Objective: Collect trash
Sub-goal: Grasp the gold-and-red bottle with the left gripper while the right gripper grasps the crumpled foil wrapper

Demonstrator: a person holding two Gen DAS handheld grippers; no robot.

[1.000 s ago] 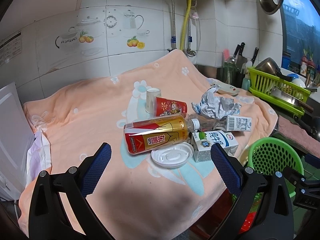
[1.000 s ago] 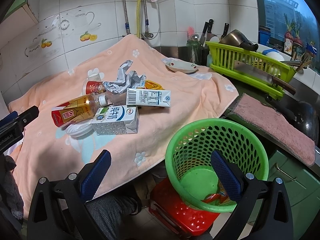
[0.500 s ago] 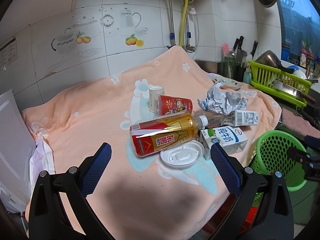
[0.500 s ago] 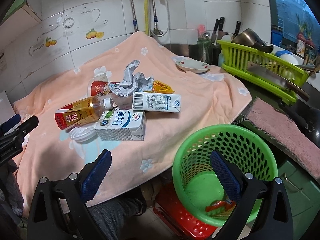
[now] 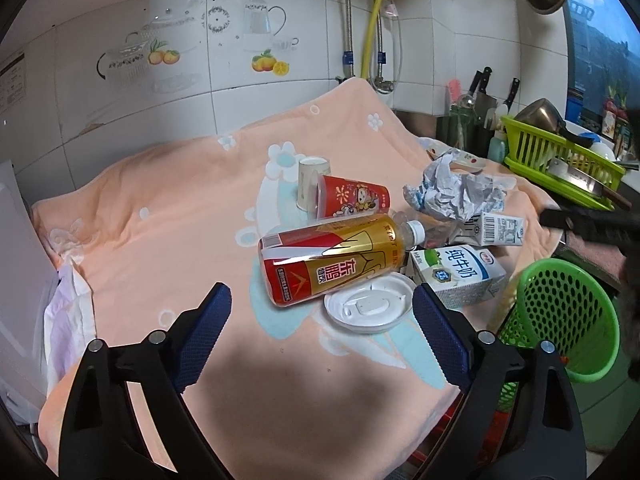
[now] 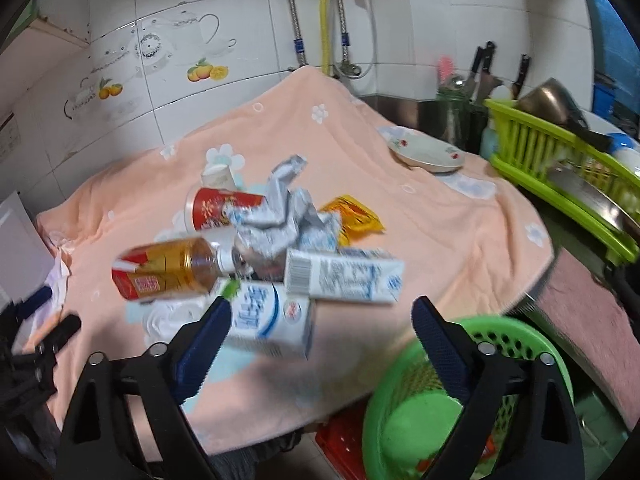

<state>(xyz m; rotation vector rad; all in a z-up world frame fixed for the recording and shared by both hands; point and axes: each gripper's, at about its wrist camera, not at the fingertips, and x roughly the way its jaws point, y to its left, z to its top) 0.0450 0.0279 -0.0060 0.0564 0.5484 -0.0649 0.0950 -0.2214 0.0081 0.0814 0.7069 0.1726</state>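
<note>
Trash lies in a loose pile on a table draped with a peach flowered cloth. Nearest the left gripper is a white plastic lid, touching a red-and-gold drink bottle that lies on its side with its cap to the right. Just right of the lid lies a blue-and-white milk carton; a second, slimmer carton lies behind it. Farther back are a red printed paper cup on its side, a pale cup beside it, and a crumpled silver wrapper. In the right wrist view a yellow packet shows behind the wrapper, and a flowered plate sits at the far right of the cloth.

A green perforated basket stands below the table's right edge, on a red stool. A green dish rack occupies the counter at far right.

The left gripper's jaws are spread wide and closing, with nothing between them; they sit near the lid and bottle. The right gripper is blurred; its jaws are likewise spread and closing on nothing, framing the near table edge between the milk carton and the basket.
</note>
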